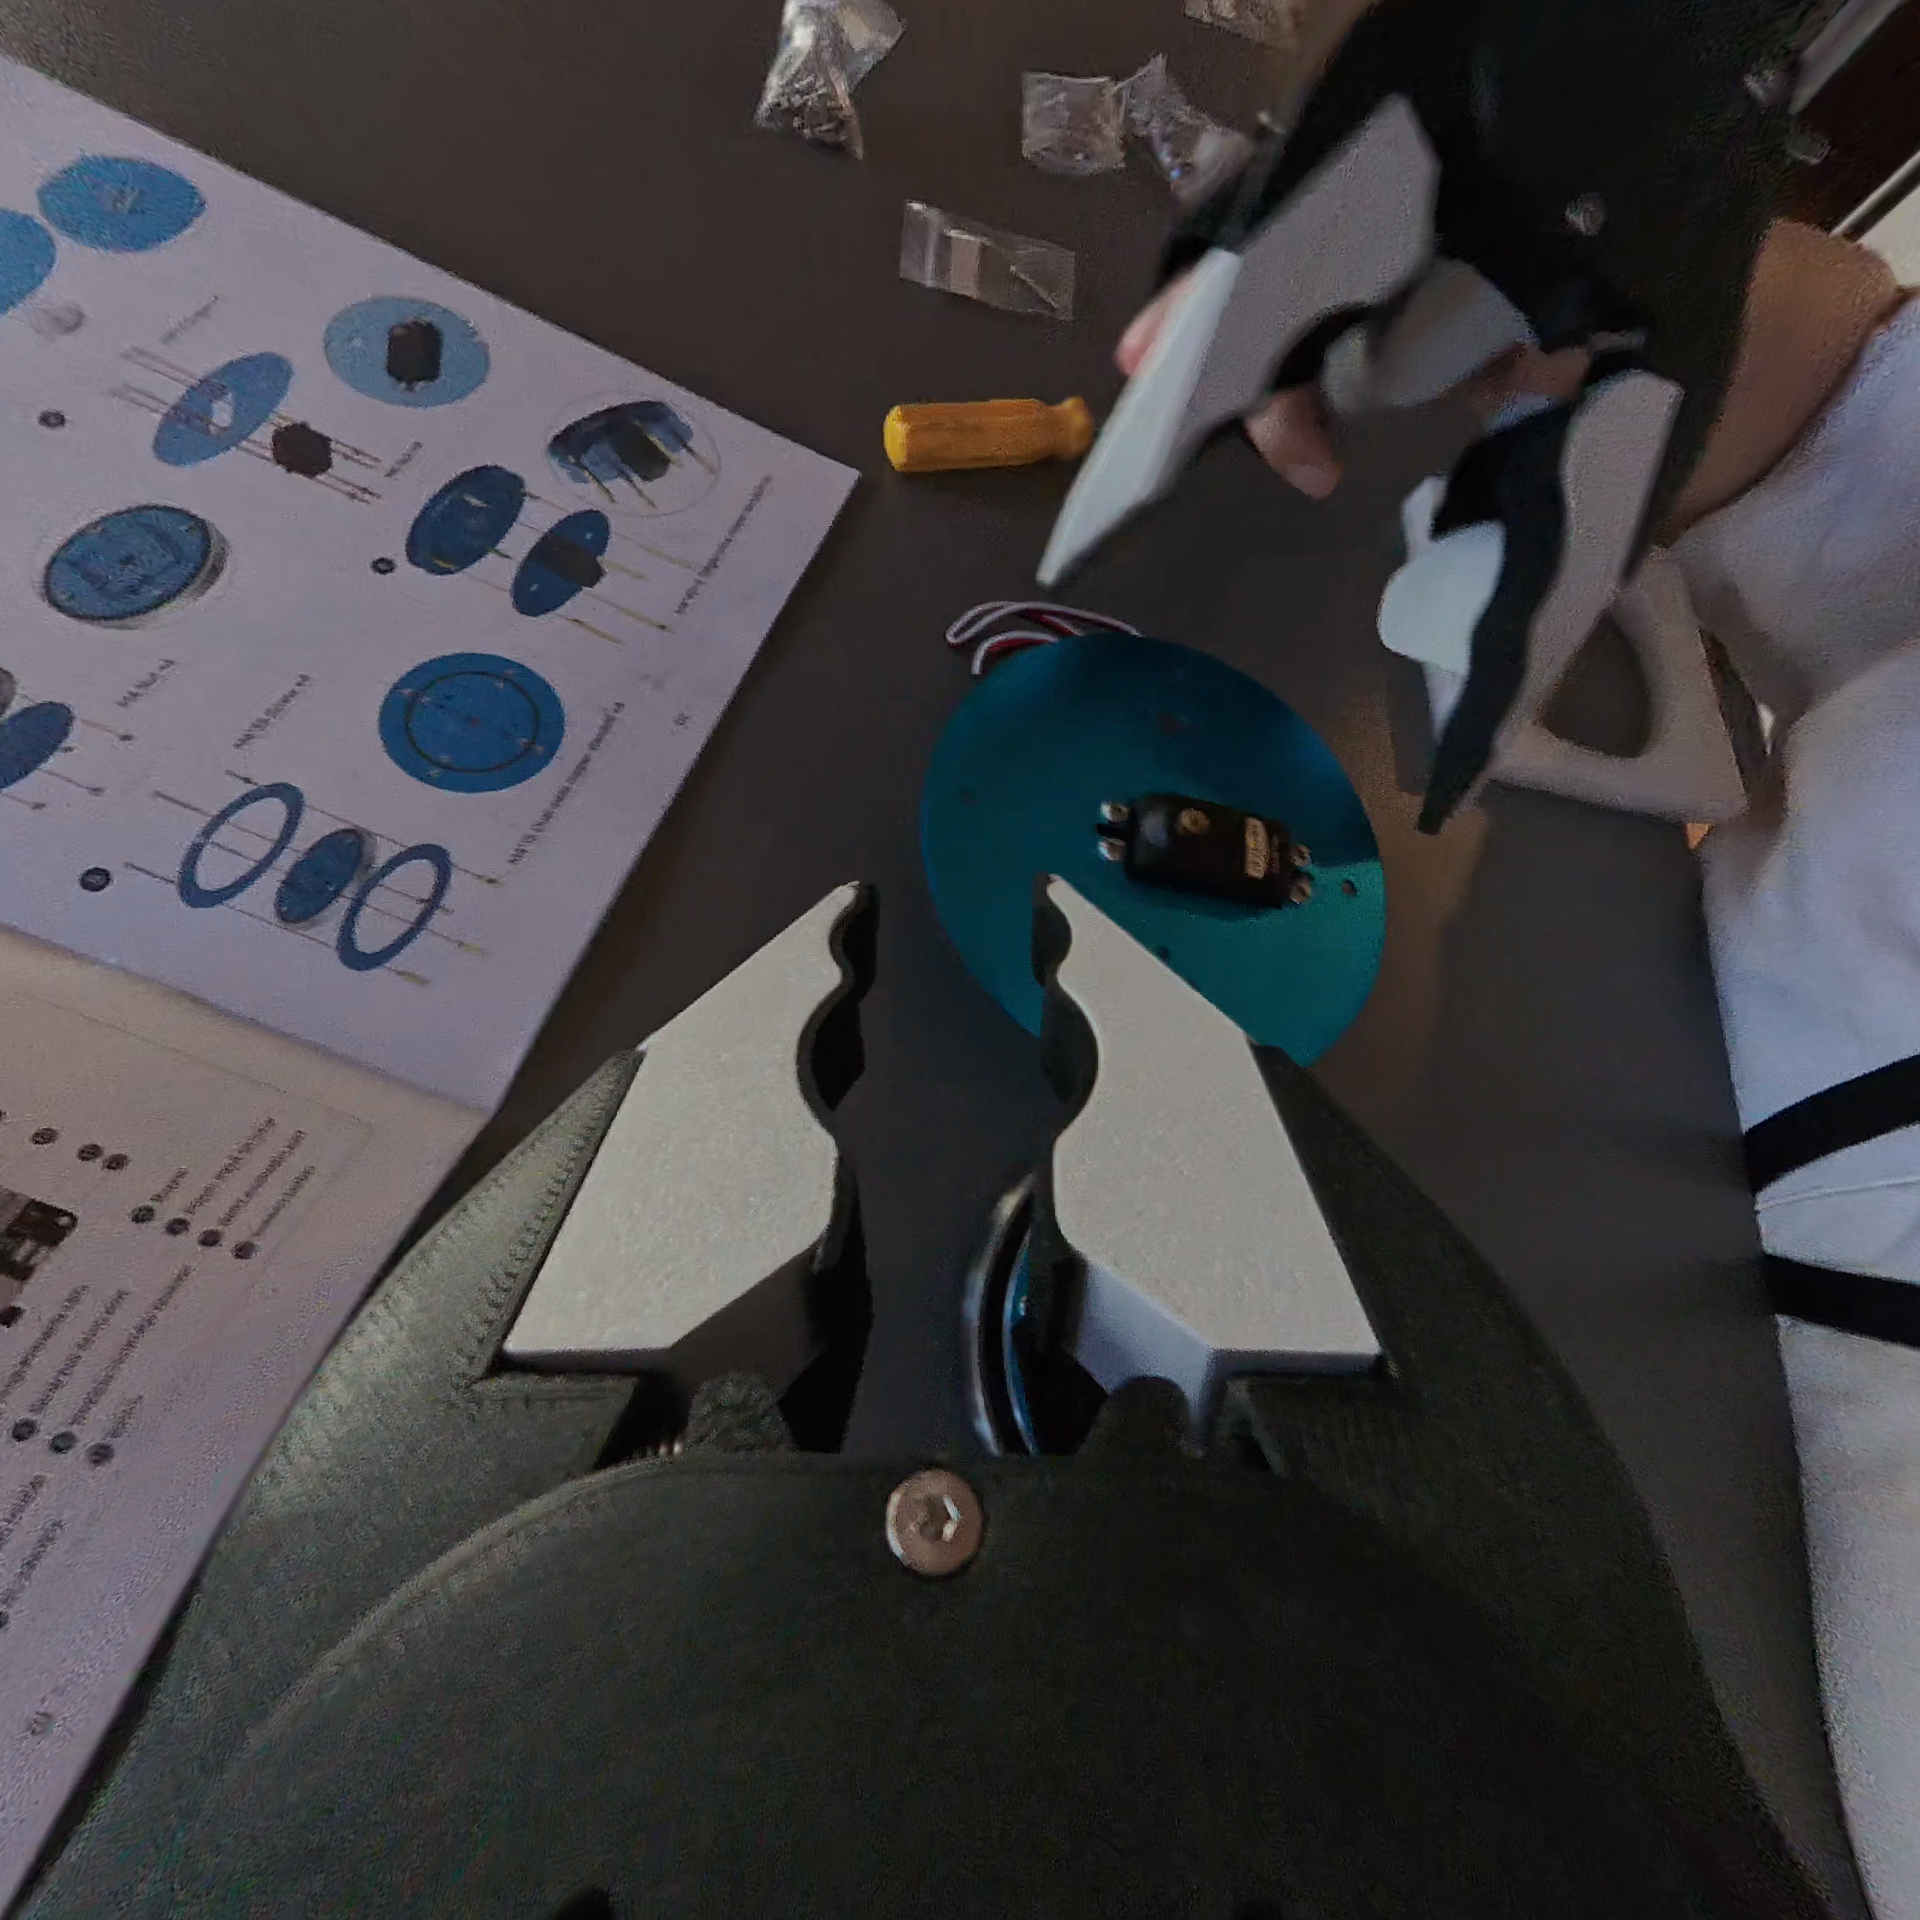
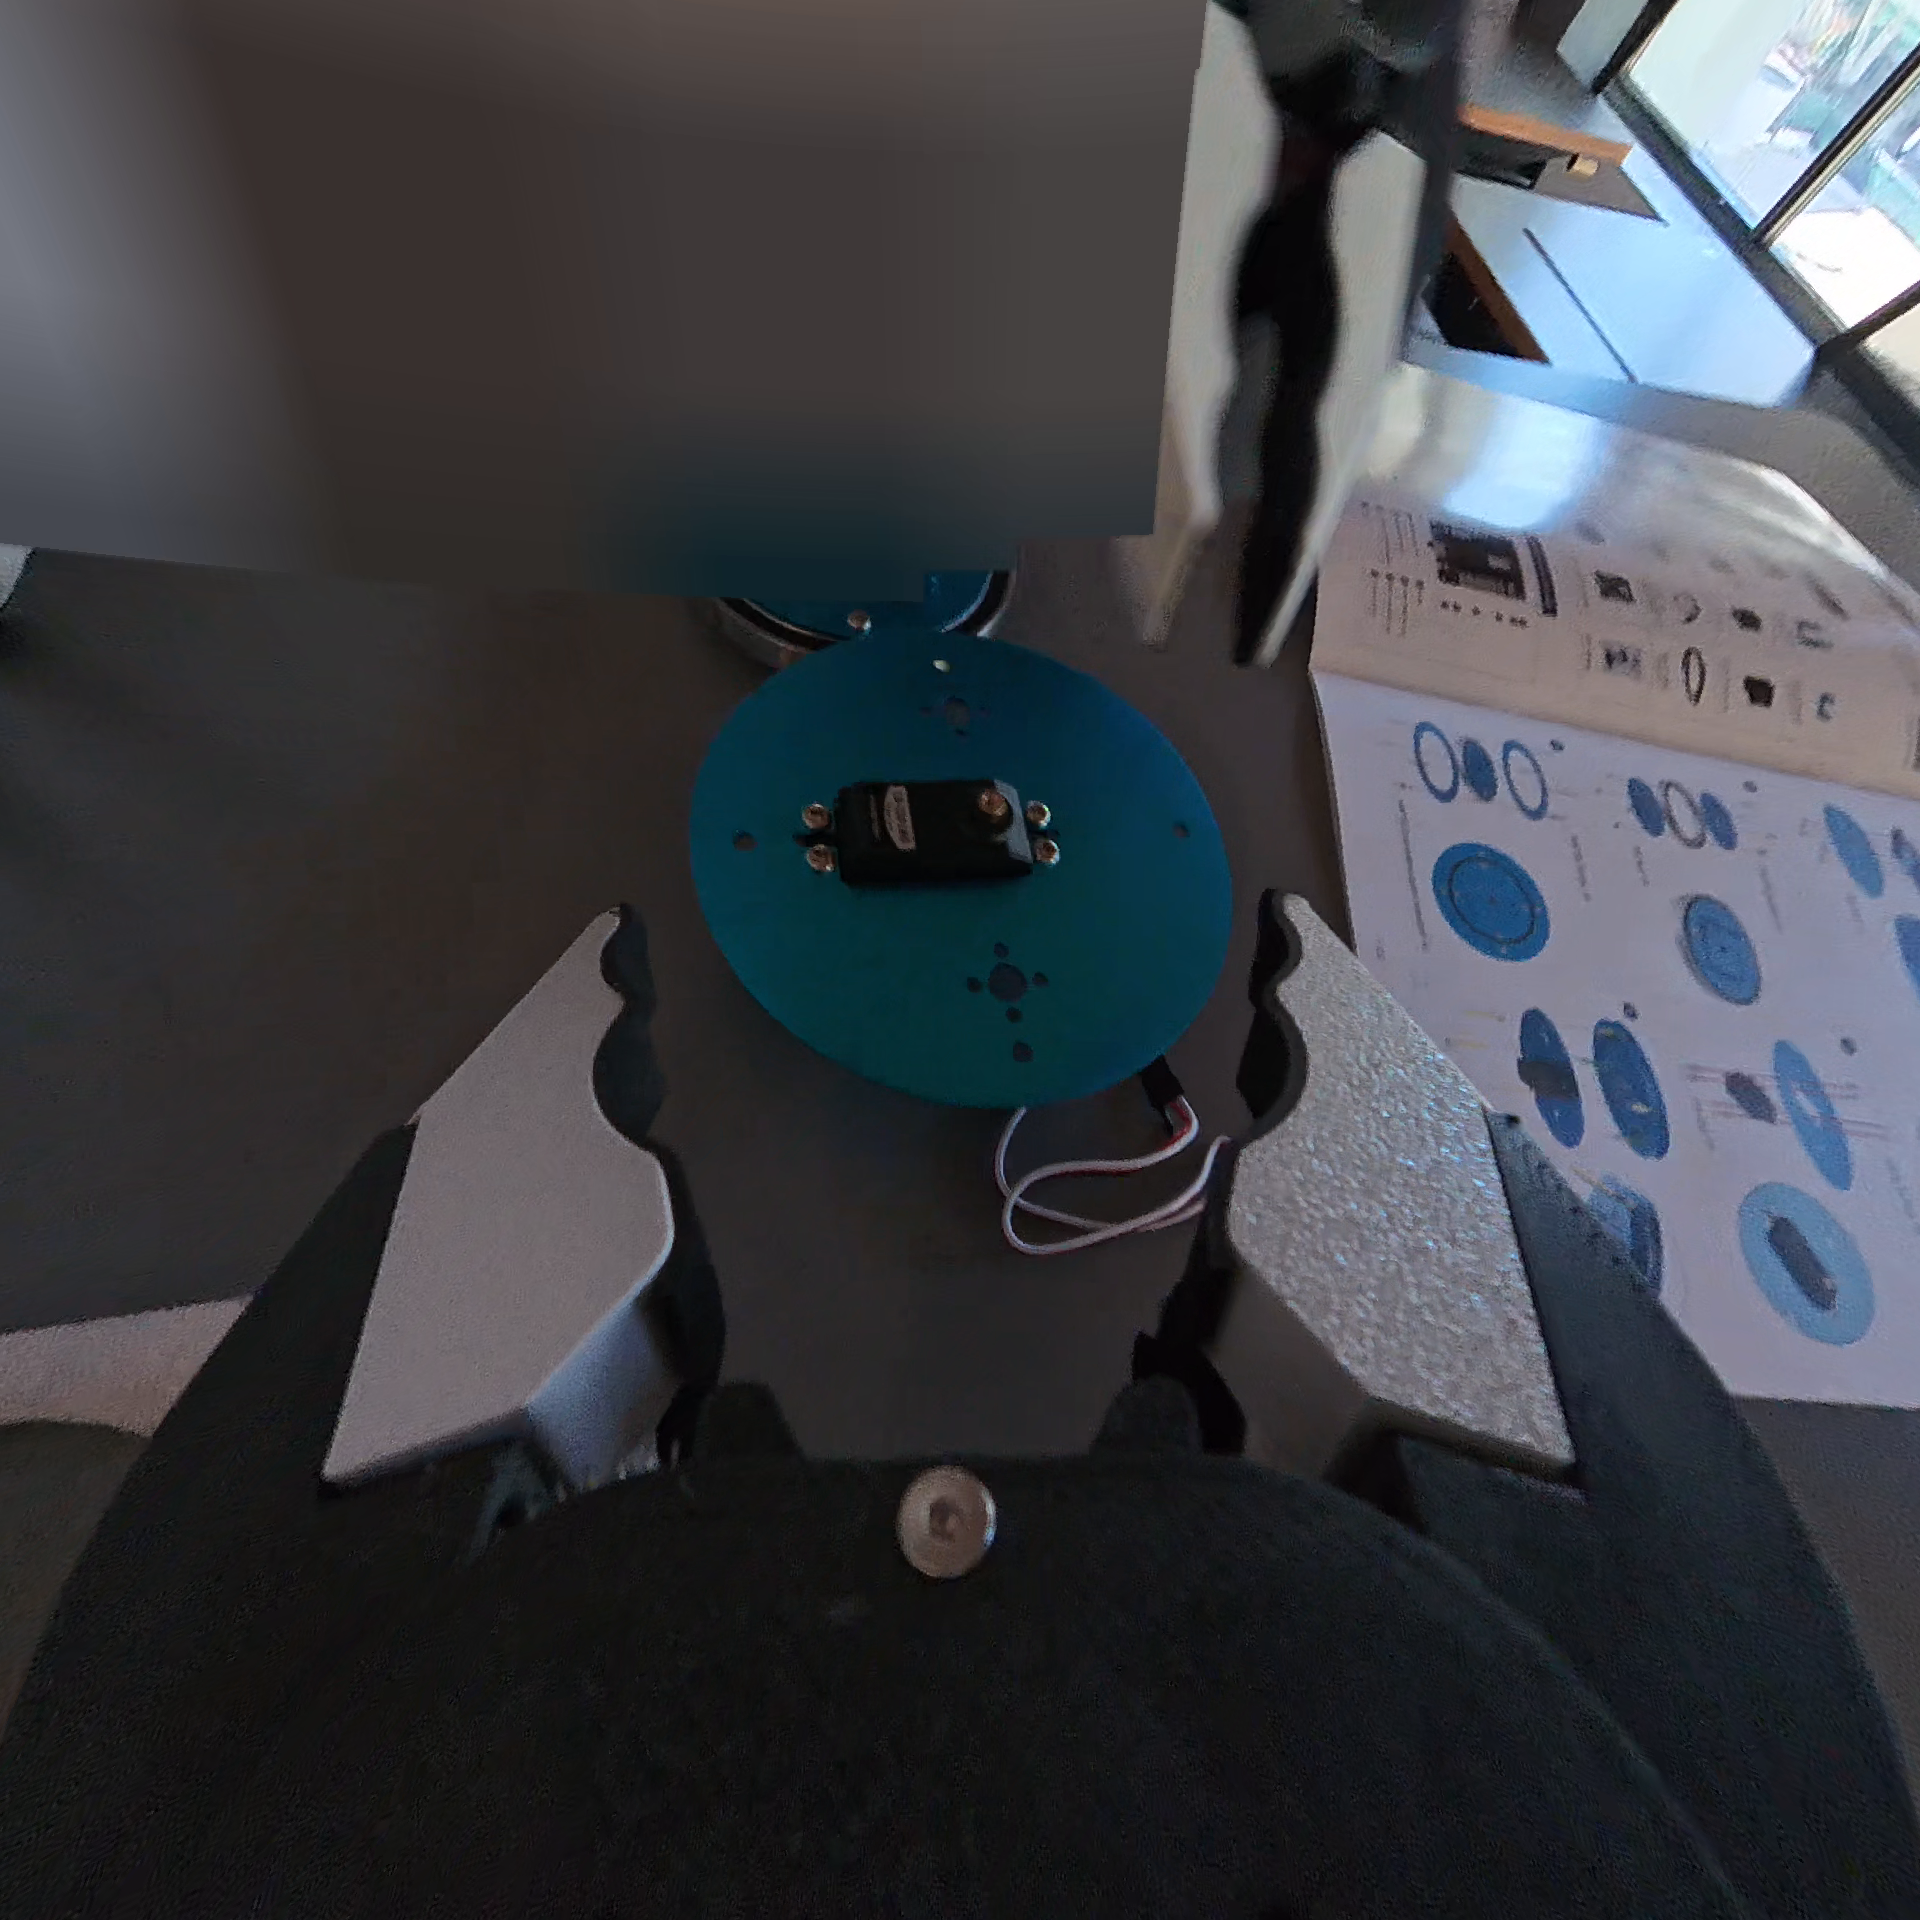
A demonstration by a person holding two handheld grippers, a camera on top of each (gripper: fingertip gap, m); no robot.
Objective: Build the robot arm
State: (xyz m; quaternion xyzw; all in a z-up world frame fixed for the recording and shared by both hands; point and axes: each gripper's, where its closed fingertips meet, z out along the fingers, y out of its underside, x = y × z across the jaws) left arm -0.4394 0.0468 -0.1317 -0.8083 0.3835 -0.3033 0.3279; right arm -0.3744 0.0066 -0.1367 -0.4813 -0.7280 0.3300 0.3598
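A blue round plate [image 1: 1049, 769] lies flat on the dark table with a black servo [image 1: 1216, 847] mounted at its middle. My left gripper [image 1: 954, 888] is open and empty, its right fingertip over the plate's near edge. My right gripper [image 2: 945, 909] is open wide and empty, hovering just short of the same plate [image 2: 935, 1018] and servo [image 2: 925, 847]. The servo's white and red wire [image 2: 1101, 1195] loops out beside my right finger. Each gripper shows in the other's view: the right one [image 1: 1247, 686] held by a hand, the left one [image 2: 1242, 603] blurred.
Printed instruction sheets [image 1: 364, 623] cover the table's left side, also seen in the right wrist view [image 2: 1610, 935]. A yellow screwdriver handle [image 1: 987, 434] and small clear bags of hardware [image 1: 821, 73] lie beyond the plate. A second round blue and silver part [image 2: 769, 639] sits behind it. My right tips are roughly 12 cm from the yellow screwdriver handle [image 1: 987, 434].
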